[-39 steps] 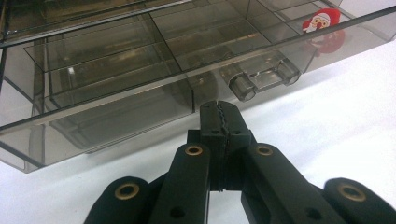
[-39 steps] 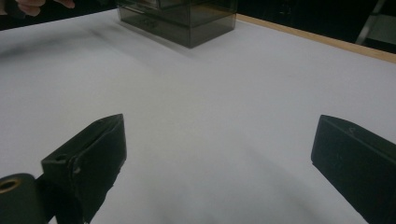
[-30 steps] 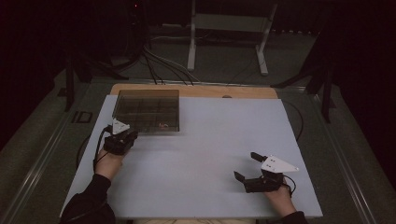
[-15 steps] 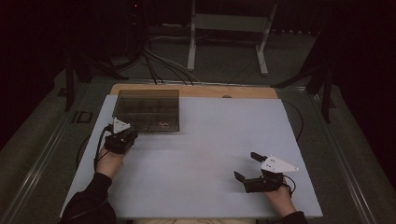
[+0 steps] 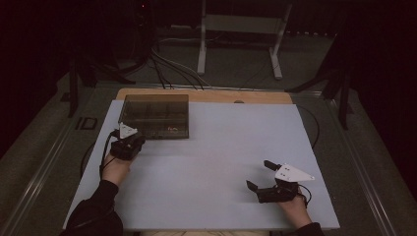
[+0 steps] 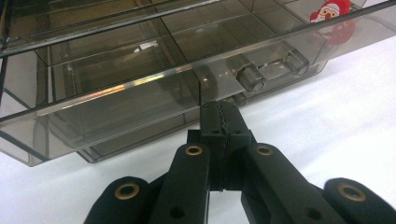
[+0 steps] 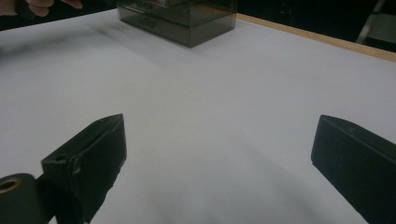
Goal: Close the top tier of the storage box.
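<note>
Dark floor with cables and a metal stand lies behind the white table (image 5: 216, 162), which carries one smoked transparent organizer box (image 5: 156, 116) near its far left corner. Its lid stands slightly raised above the compartments, and a small Santa sticker (image 6: 329, 10) sits at one end. At the box's front edge, the left gripper (image 6: 219, 116) has its jaws pressed together, the tips just under the lid's rim; whether they pinch the thin plastic I cannot tell. If it lifts from this corner alone, I think the light box could tilt or slide and the lid could slip off the tips. Well apart, the right gripper (image 5: 258, 175) rests with jaws wide, holding nothing, so nothing steadies the box.
</note>
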The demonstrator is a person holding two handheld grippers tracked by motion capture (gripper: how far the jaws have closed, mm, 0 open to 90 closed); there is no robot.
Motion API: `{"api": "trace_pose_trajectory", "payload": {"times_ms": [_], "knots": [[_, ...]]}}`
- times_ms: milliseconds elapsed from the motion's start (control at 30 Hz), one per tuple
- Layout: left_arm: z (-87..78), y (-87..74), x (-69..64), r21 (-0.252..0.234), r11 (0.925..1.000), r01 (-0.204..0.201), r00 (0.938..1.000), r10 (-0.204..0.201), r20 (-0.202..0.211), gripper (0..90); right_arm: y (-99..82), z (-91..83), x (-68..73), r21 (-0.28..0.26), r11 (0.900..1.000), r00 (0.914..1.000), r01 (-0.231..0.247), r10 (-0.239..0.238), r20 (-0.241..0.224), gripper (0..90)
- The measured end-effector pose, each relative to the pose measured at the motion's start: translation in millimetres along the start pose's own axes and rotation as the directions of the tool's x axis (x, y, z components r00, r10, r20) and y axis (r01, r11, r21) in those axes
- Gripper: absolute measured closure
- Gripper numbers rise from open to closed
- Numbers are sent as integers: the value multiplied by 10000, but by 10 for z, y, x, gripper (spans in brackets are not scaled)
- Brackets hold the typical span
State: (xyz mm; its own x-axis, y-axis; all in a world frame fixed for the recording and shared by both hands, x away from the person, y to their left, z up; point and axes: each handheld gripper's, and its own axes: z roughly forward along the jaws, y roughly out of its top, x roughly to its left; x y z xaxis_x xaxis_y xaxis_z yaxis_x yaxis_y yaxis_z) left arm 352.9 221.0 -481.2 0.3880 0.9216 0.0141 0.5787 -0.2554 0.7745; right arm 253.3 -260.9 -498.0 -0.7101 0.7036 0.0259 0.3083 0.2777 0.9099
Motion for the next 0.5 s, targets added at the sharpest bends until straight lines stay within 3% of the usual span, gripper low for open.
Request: {"api": "trace_pose_trajectory", "payload": {"times_ms": [500], "knots": [[36,32,-14,-85,10000,-2,10000,1,-50,895,-1,2,4,21,10000,10000,16,-16,-14,31]]}}
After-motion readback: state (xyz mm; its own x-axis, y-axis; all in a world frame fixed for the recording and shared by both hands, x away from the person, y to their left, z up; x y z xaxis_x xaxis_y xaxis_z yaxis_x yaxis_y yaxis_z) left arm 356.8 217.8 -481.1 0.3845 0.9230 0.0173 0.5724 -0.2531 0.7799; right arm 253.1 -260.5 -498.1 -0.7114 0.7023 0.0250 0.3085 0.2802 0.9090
